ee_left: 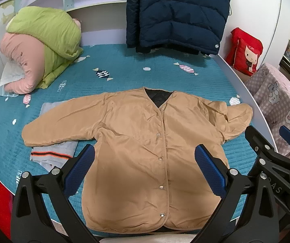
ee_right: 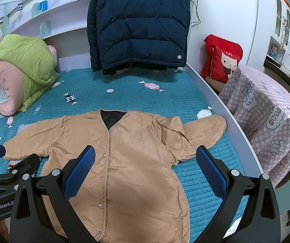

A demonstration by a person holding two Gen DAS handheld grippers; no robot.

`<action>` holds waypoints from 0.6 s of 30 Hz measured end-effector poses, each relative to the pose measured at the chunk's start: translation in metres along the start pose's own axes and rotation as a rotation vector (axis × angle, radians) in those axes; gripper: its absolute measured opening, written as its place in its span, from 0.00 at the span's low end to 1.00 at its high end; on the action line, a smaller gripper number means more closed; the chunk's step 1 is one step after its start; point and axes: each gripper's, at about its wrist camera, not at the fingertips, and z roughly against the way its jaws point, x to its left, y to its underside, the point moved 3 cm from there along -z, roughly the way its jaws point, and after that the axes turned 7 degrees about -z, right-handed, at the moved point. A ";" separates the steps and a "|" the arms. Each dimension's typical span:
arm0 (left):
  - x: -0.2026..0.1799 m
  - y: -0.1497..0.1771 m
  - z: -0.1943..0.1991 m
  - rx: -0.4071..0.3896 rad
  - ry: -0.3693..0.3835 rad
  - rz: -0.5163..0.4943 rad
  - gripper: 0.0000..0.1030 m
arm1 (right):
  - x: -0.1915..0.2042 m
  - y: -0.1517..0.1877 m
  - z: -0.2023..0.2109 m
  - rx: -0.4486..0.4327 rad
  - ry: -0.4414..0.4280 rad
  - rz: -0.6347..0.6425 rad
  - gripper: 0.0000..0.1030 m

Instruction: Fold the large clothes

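A tan snap-front jacket [ee_left: 136, 133] lies flat, front up, on the teal bed cover; it also shows in the right wrist view [ee_right: 136, 162]. Its left sleeve is spread out and its right sleeve [ee_left: 234, 117] is bunched and partly folded near the bed's right edge. My left gripper [ee_left: 145, 156] hovers open and empty above the jacket's lower body. My right gripper [ee_right: 146, 158] hovers open and empty above the jacket's right half. The right gripper also shows in the left wrist view [ee_left: 266, 137].
A folded grey garment [ee_left: 51, 154] lies under the left sleeve. A green and pink duvet [ee_left: 43, 46] is piled at the far left. A navy puffer jacket [ee_right: 139, 24] hangs at the head. A checked-cloth table [ee_right: 266, 117] and red cushion [ee_right: 224, 58] stand right of the bed.
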 end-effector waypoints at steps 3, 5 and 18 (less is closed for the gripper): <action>0.010 0.004 -0.003 0.008 0.009 0.010 0.95 | 0.008 -0.002 0.000 0.010 0.004 0.011 0.93; 0.017 0.005 -0.004 0.020 0.015 0.021 0.95 | 0.015 -0.004 -0.002 0.022 0.004 0.020 0.93; 0.096 0.016 -0.022 0.119 -0.001 0.157 0.95 | 0.097 -0.003 -0.034 0.142 -0.082 0.121 0.93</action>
